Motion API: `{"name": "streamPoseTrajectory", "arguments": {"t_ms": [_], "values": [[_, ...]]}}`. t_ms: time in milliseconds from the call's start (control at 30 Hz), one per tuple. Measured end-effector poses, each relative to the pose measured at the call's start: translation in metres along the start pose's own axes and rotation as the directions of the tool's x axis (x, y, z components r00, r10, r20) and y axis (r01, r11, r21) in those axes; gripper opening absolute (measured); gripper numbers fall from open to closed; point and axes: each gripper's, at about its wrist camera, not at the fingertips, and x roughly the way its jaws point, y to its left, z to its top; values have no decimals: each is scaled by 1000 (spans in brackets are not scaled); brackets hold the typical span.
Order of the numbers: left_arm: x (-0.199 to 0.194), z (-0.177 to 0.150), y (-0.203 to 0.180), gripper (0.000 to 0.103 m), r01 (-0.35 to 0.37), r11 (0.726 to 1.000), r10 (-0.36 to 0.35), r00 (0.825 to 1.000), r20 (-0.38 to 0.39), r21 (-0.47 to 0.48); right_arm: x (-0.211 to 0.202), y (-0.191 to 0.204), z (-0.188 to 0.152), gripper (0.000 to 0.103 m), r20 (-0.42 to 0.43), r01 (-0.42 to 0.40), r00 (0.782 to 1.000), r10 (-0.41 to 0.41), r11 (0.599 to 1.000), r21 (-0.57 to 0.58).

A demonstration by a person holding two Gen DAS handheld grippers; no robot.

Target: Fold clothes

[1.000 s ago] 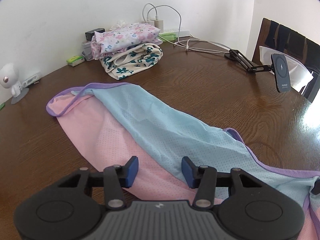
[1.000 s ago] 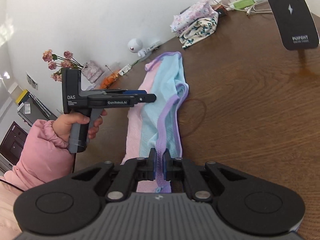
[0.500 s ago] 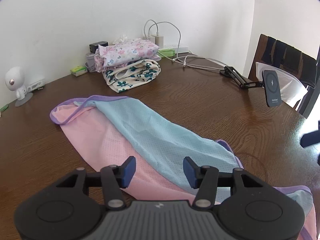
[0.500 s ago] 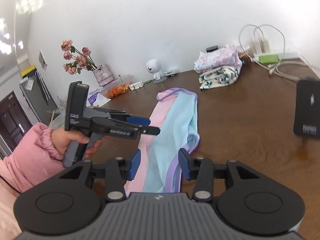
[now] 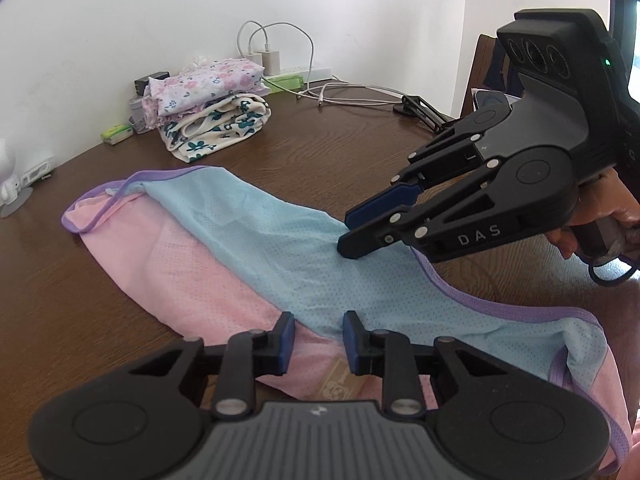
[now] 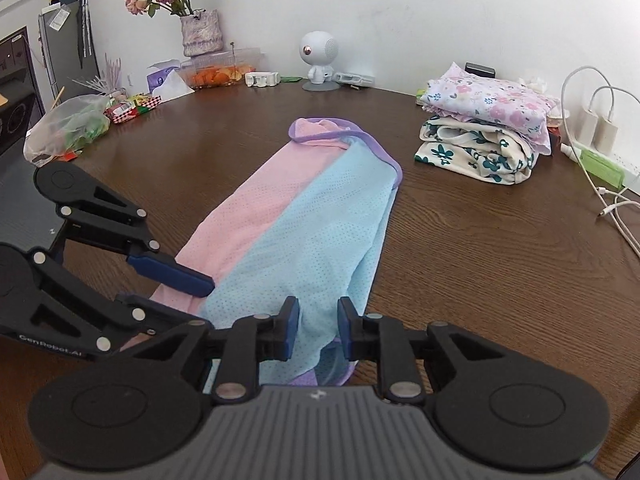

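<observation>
Both grippers closing over pink-and-blue mesh garment [image 6: 304, 224] on wooden table [image 6: 480, 248]; left gripper [image 5: 318, 336] and right gripper [image 6: 318, 328] pads still apart, grasping nothing.

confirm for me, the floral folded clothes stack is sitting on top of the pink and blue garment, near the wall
Not quite. The floral folded clothes stack sits on the bare wooden table, apart from the pink and blue garment, with bare wood between them. It is near the wall, as you said. The right wrist view shows this.
</observation>
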Motion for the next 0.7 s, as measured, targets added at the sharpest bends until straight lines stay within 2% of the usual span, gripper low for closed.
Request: {"name": "streamPoseTrajectory", "arguments": {"t_ms": [167, 267, 433, 567, 633, 700], "values": [[0, -2, -2, 25, 6, 1000, -6, 1000, 3, 23, 3, -15, -6, 18, -19, -33, 999, 35, 997, 70], [-1, -2, 2, 27, 14, 1000, -14, 1000, -2, 21, 2, -20, -6, 18, -25, -81, 996, 84, 989, 124], [-8, -6, 4, 28, 41, 998, -39, 999, -33, 44, -8, -7, -14, 17, -54, -100, 993, 109, 984, 147], [-21, -12, -6, 29, 68, 992, -61, 996, -68, 104, -24, 13, -27, 17, -91, -137, 984, 152, 979, 149], [-27, -12, -9, 37, 53, 991, -47, 998, -53, 120, -32, 22, -31, 17, -96, -154, 981, 167, 980, 129], [-32, -9, -9, 51, 32, 993, -30, 999, -19, 113, -44, 18, -25, 20, -48, -158, 985, 166, 978, 138]]}}
